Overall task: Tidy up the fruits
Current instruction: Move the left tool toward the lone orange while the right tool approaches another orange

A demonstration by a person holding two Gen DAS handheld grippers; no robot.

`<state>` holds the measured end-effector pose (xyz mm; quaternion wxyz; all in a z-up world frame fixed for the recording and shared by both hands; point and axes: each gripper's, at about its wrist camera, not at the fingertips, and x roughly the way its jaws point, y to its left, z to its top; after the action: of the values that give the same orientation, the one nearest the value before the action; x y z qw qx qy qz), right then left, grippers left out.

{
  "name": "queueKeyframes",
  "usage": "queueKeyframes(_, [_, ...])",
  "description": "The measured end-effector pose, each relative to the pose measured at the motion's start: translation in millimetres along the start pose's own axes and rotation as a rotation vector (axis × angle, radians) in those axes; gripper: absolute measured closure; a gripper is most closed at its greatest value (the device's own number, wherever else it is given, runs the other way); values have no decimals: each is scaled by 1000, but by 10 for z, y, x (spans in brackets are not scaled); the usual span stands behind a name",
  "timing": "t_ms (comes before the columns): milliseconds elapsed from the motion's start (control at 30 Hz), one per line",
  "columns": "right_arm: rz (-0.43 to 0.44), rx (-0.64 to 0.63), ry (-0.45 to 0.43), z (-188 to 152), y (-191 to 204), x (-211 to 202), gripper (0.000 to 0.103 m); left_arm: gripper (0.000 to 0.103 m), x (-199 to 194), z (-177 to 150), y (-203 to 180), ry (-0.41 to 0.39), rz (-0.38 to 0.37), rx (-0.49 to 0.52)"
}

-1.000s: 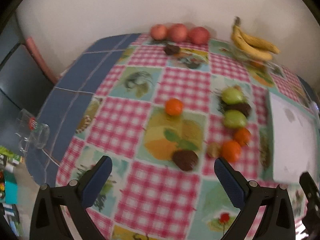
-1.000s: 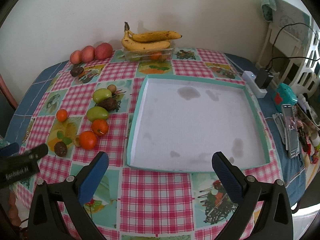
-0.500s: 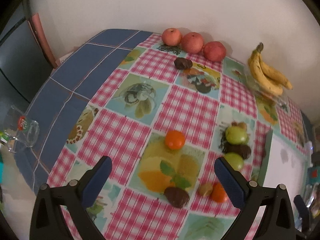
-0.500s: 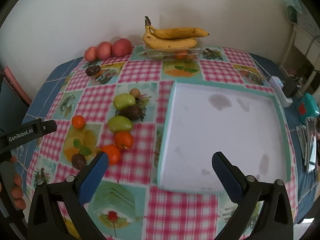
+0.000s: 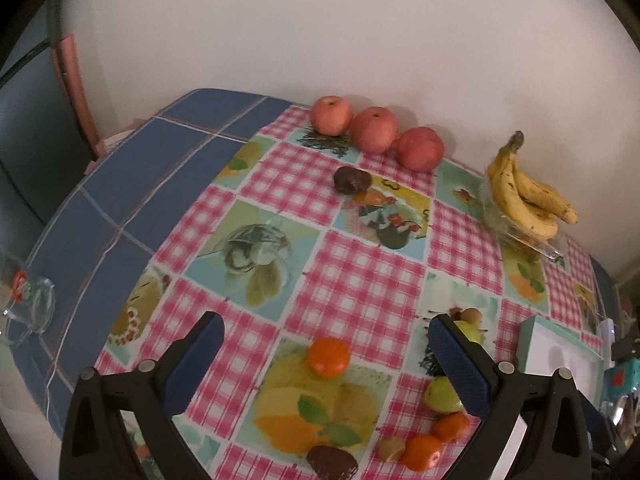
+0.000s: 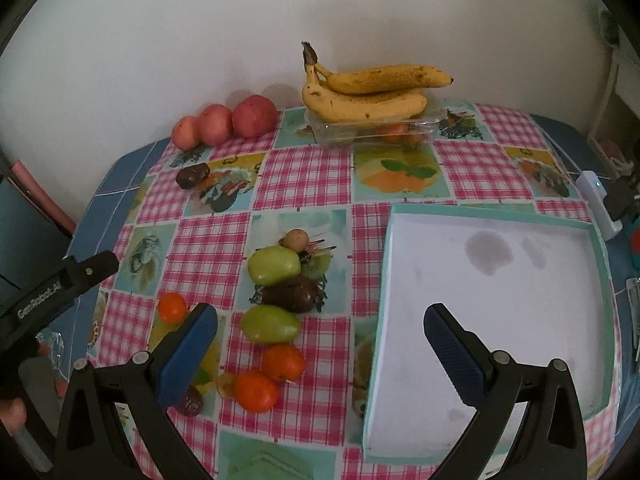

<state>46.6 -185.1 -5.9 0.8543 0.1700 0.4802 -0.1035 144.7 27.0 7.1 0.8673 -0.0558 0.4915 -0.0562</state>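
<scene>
Three apples (image 6: 224, 122) at the wall, two bananas (image 6: 372, 94), two green fruits (image 6: 273, 266), three oranges (image 6: 282, 362), perhaps three dark fruits (image 6: 294, 294). Checked counter (image 6: 304, 176), white tray (image 6: 492, 280) right. Left tool (image 5: 326, 364) and right tool (image 6: 320, 350) spread apart, holding nothing.

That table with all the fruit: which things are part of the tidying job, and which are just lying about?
Part of the job:
apples
bananas
green fruits
oranges
dark brown fruits
white tray

Just lying about:
glass mug
white power strip
</scene>
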Motion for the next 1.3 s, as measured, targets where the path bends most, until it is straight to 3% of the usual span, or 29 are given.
queueKeyframes(133, [0, -50, 21, 74, 74, 102, 0, 0, -54, 115, -25, -35, -54, -15])
queueKeyframes(333, [25, -71, -14, 175, 101, 103, 0, 0, 102, 92, -77, 16, -15, 24])
queueKeyframes(467, [33, -60, 12, 159, 96, 196, 0, 1, 191, 44, -102, 41, 6, 33])
queueKeyframes(533, [41, -60, 34, 127, 98, 253, 5, 3, 235, 18, -112, 59, 4, 41])
queueKeyframes(667, [38, -73, 48, 59, 135, 297, 28, 13, 361, -47, -88, 122, -20, 20])
queueKeyframes(833, [74, -82, 106, -71, 191, 395, 34, 18, 555, -168, -26, 211, -46, -31])
queueKeyframes(900, [91, -67, 147, -131, 178, 472, 45, 19, 611, -202, -31, 226, -35, -29])
queueKeyframes(967, [94, -54, 191, -198, 163, 555, 49, 24, 682, -243, -35, 250, -38, -30])
queueKeyframes(1300, [122, -14, 271, -352, 129, 719, 52, 45, 852, -318, 35, 304, -34, -57])
